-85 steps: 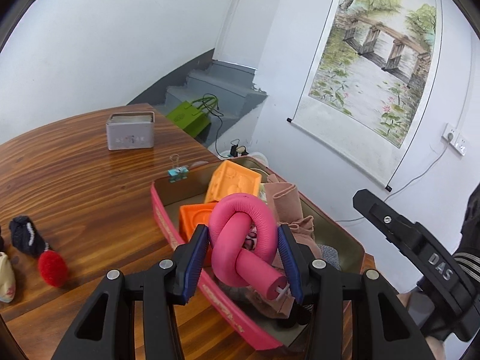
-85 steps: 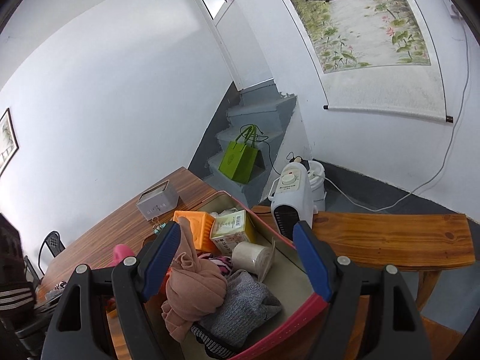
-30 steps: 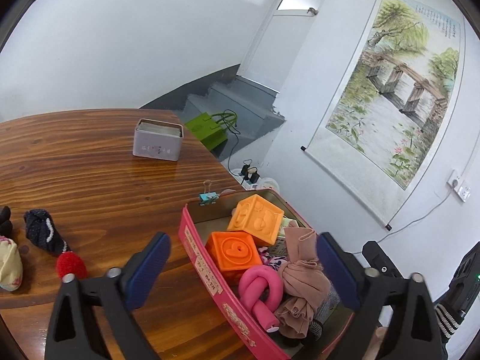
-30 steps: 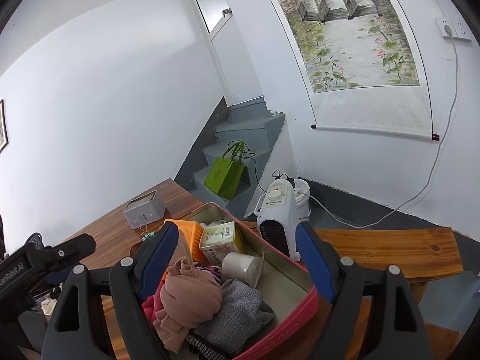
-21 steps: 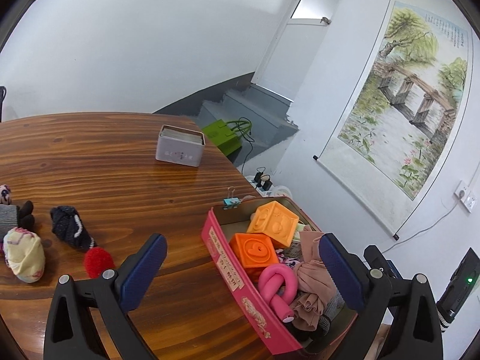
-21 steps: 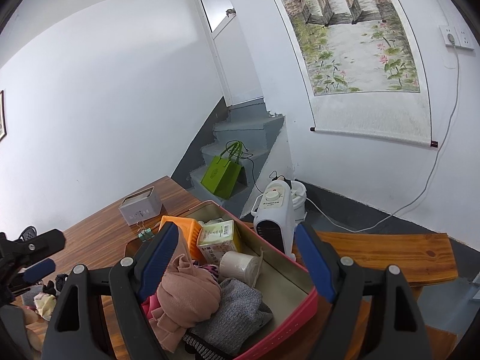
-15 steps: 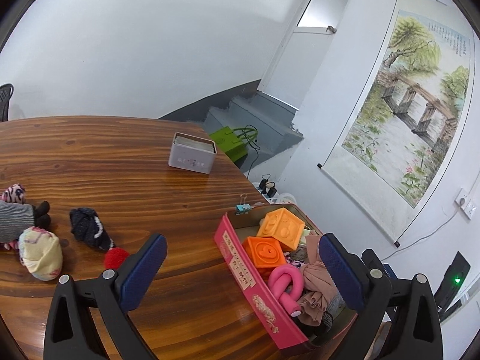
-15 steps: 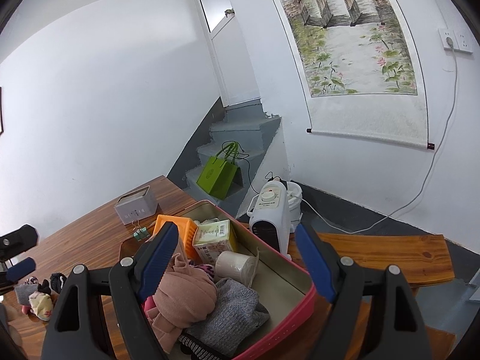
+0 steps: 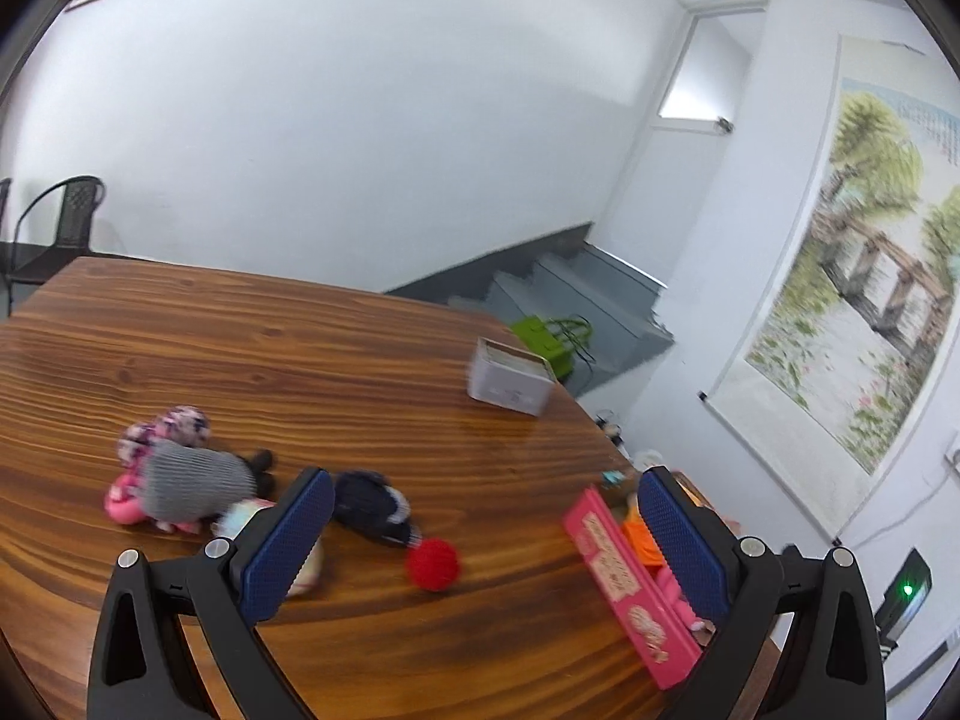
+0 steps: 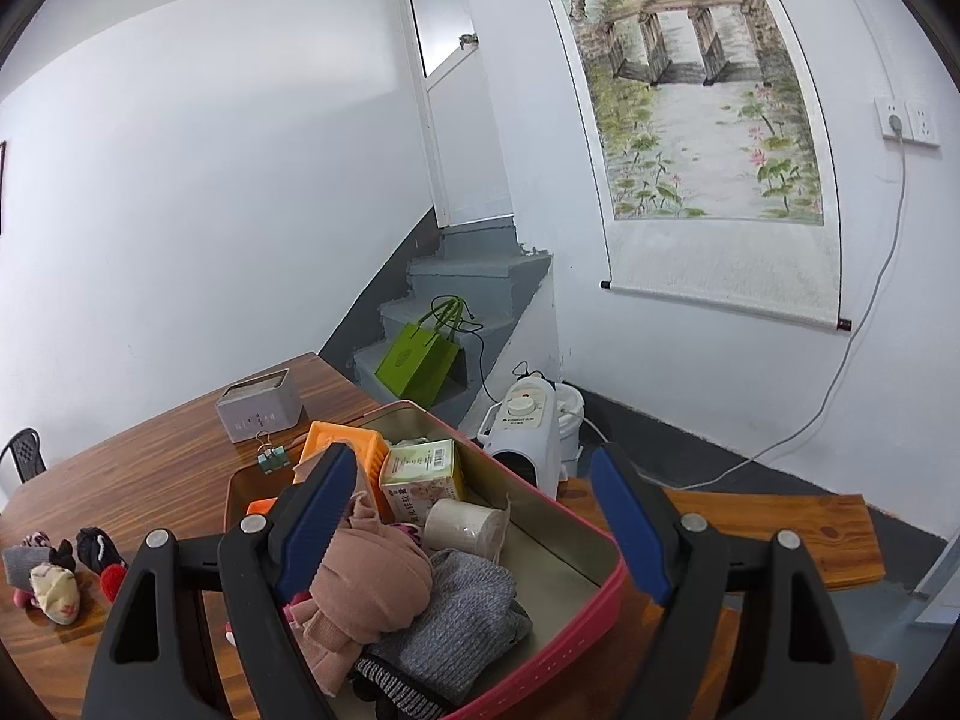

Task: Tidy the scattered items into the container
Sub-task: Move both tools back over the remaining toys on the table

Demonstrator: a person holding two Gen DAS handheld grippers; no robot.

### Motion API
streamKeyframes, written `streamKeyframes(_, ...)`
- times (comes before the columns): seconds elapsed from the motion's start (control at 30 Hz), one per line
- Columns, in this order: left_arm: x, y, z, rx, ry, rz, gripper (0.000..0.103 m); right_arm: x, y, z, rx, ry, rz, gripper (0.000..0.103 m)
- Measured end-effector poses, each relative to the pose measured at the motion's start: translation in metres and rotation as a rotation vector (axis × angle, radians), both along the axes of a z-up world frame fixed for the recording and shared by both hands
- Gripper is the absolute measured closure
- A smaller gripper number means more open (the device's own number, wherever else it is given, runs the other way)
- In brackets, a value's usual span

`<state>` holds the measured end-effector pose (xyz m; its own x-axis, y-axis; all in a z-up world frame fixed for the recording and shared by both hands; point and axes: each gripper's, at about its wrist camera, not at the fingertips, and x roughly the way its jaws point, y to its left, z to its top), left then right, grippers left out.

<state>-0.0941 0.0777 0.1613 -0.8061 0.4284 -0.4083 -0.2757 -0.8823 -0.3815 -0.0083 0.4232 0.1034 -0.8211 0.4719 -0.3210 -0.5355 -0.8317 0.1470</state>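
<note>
The pink tin box (image 10: 576, 630) holds a beige cloth (image 10: 372, 576), grey knitwear (image 10: 462, 612), an orange block (image 10: 348, 450), a carton (image 10: 423, 480) and a white roll (image 10: 465, 525). My right gripper (image 10: 474, 459) hovers open above it, holding nothing. My left gripper (image 9: 483, 546) is open and empty over the wooden table (image 9: 300, 360). Between and beyond its fingers lie a red pompom (image 9: 432, 564), a dark sock (image 9: 372, 507), a grey striped sock (image 9: 192, 480) and a floral bundle (image 9: 165, 429). A cream sock (image 9: 303, 561) is partly hidden by the left finger. The box (image 9: 624, 588) stands at the right.
A grey tin (image 9: 510, 375) stands near the table's far edge, and a binder clip (image 10: 271, 459) lies beside the box. Beyond the table are stairs with a green bag (image 10: 420, 360), a white heater (image 10: 528, 438), a wooden bench (image 10: 780, 528) and a black chair (image 9: 54, 228).
My left gripper let go of the pink knotted tube in the box, then swung left towards the scattered socks. The right gripper has stayed open over the box.
</note>
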Motion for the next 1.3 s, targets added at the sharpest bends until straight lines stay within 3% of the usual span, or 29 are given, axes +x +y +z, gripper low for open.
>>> streamKeyframes(0.07,0.0,-0.022,0.002,-0.03,0.02,0.062,0.001,0.001,-0.008,0.001,0.036,0.005,-0.001,0.019)
streamKeyframes(0.2,0.002,-0.054,0.004,-0.184,0.084,0.185,0.001,0.004,-0.032,0.004,0.149,0.032,-0.007,0.019)
streamKeyframes(0.27,0.0,-0.069,0.004,-0.218,0.091,0.219,0.001,0.007,-0.047,0.006,0.217,0.055,-0.01,0.019)
streamKeyframes(0.43,-0.01,-0.118,0.0,-0.108,0.045,0.251,0.001,0.007,-0.087,0.005,0.29,0.065,0.063,0.018)
streamKeyframes(0.6,-0.013,-0.14,-0.01,-0.117,0.011,0.277,0.001,-0.016,-0.111,0.003,0.191,0.002,0.223,0.017)
streamKeyframes(0.93,-0.023,-0.172,-0.021,-0.073,-0.041,0.304,0.001,-0.098,-0.194,-0.018,-0.072,-0.248,0.699,0.017)
streamKeyframes(1.07,-0.029,-0.178,-0.028,-0.049,-0.069,0.321,0.001,-0.119,-0.223,-0.027,-0.135,-0.309,0.785,0.017)
streamKeyframes(1.3,-0.041,-0.181,-0.043,-0.039,-0.125,0.312,0.001,-0.154,-0.262,-0.036,-0.159,-0.371,0.866,0.017)
